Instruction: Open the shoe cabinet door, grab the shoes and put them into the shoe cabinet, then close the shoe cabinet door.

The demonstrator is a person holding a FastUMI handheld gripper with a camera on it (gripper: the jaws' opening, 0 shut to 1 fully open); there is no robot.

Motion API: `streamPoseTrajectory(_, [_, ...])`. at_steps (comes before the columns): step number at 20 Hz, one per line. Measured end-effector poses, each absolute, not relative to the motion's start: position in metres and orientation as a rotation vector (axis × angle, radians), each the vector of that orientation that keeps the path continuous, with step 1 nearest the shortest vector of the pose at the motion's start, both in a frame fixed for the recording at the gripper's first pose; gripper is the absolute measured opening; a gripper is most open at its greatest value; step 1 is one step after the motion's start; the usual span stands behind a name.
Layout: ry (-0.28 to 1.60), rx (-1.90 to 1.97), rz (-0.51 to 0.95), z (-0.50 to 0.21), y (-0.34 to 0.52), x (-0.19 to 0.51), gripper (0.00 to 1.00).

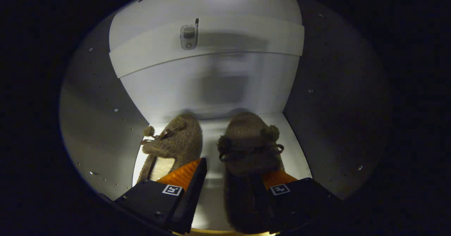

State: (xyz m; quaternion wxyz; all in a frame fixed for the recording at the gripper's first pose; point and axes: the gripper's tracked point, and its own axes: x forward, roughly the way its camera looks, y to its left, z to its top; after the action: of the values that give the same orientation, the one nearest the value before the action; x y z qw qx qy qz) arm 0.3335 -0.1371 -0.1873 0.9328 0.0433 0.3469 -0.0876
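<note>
**shelfwatcher:** Gripper view is looking straight into the shoe cabinet (pixel 211 84). Two fuzzy brown slippers sit side by side on the pale shelf (pixel 294 151). The right slipper (pixel 248 151) is in the lower middle of the frame, toe toward the back wall, with a dark lace and little pom-poms across its top. The left slipper (pixel 174 144) is just beside it, a strip of bare shelf between them, and you can see its lighter lining at the lower left.

**pinchy_q:** What's the gripper (pixel 232 190) doing?

**shelfwatcher:** Fingers are spread apart at the bottom of the frame, released. The right slipper's heel end runs down between them. The right finger looks tight against that slipper's side; the left finger stands off from it and overlaps the left slipper's edge. Can't tell if either really touches.

**pinchy_q:** And around them?

**shelfwatcher:** Grey side panels (pixel 95 123) with small holes on both sides, a pale back wall, and a white crosspiece along the upper part of the frame with a small metal latch (pixel 189 35) on it, upper centre-left. It's dim and a bit blurry back there.
</note>
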Motion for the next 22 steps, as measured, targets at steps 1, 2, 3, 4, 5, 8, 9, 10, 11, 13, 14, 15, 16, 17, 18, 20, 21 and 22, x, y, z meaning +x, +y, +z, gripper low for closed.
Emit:
streamPoseTrajectory(1, [0.686,0.090,-0.182,-0.179,-0.135,0.329,0.75])
streamPoseTrajectory(2, [0.663,0.095,-0.176,-0.171,-0.132,0.322,0.75])
streamPoseTrajectory(3, [0.640,0.097,-0.172,-0.162,-0.128,0.315,0.78])
streamPoseTrajectory(4, [0.618,0.098,-0.169,-0.152,-0.126,0.306,0.87])
streamPoseTrajectory(5, [0.595,0.098,-0.164,-0.141,-0.122,0.297,0.88])
streamPoseTrajectory(8, [0.493,0.099,-0.147,-0.105,-0.109,0.262,0.98])
streamPoseTrajectory(9, [0.460,0.096,-0.140,-0.090,-0.104,0.247,0.99])
streamPoseTrajectory(10, [0.435,0.097,-0.135,-0.081,-0.100,0.233,1.00])
streamPoseTrajectory(11, [0.417,0.101,-0.127,-0.073,-0.095,0.216,0.99])
streamPoseTrajectory(13, [0.378,0.108,-0.103,-0.056,-0.084,0.182,1.00])
streamPoseTrajectory(14, [0.356,0.110,-0.086,-0.047,-0.078,0.166,0.99])
streamPoseTrajectory(15, [0.334,0.106,-0.065,-0.040,-0.073,0.149,0.99])
streamPoseTrajectory(16, [0.310,0.098,-0.051,-0.033,-0.070,0.131,0.99])
streamPoseTrajectory(17, [0.284,0.089,-0.037,-0.025,-0.068,0.115,0.99])
streamPoseTrajectory(18, [0.260,0.082,-0.031,-0.018,-0.068,0.099,0.99])
streamPoseTrajectory(20, [0.227,0.076,-0.025,-0.008,-0.071,0.065,0.99])
streamPoseTrajectory(21, [0.214,0.074,-0.022,-0.002,-0.072,0.051,0.99])
streamPoseTrajectory(22, [0.200,0.074,-0.025,0.003,-0.076,0.034,0.99])
